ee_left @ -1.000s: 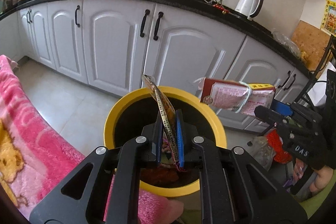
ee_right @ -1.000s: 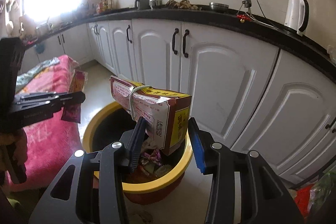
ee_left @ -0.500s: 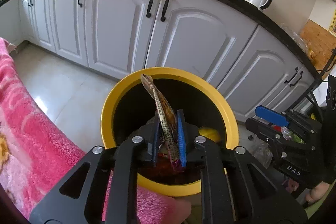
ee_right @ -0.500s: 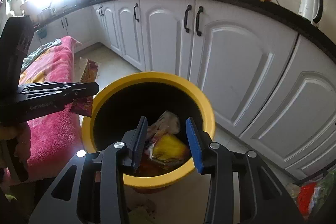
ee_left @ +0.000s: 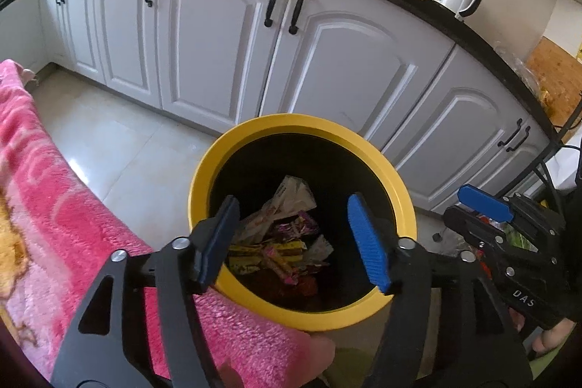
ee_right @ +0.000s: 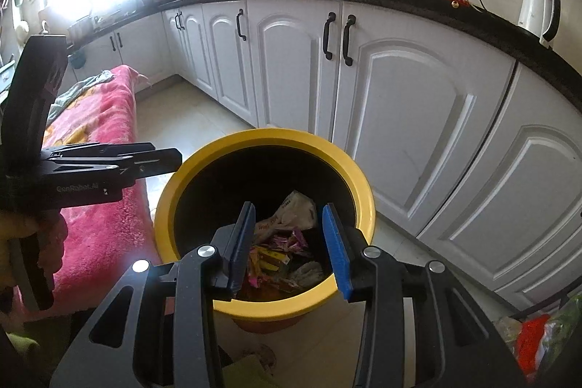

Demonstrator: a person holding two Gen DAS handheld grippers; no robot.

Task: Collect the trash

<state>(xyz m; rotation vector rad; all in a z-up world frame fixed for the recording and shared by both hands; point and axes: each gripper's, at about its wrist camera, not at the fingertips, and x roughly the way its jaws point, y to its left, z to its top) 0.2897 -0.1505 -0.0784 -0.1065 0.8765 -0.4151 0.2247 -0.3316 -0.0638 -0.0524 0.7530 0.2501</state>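
2 grippers' fingers apart, left gripper [ee_left: 294, 239] just opening, empty, wrappers [ee_left: 276, 242] below in bin [ee_left: 363, 140]

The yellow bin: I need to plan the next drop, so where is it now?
In both wrist views the yellow bin stands on the floor, below both open grippers, beside the pink blanket and before the white cabinets.

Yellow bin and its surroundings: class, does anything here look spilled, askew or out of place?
Nothing stands out. The yellow bin stands upright on the floor beside the pink blanket, and the wrappers lie inside it, none over the rim. Both the left gripper and right gripper are empty.
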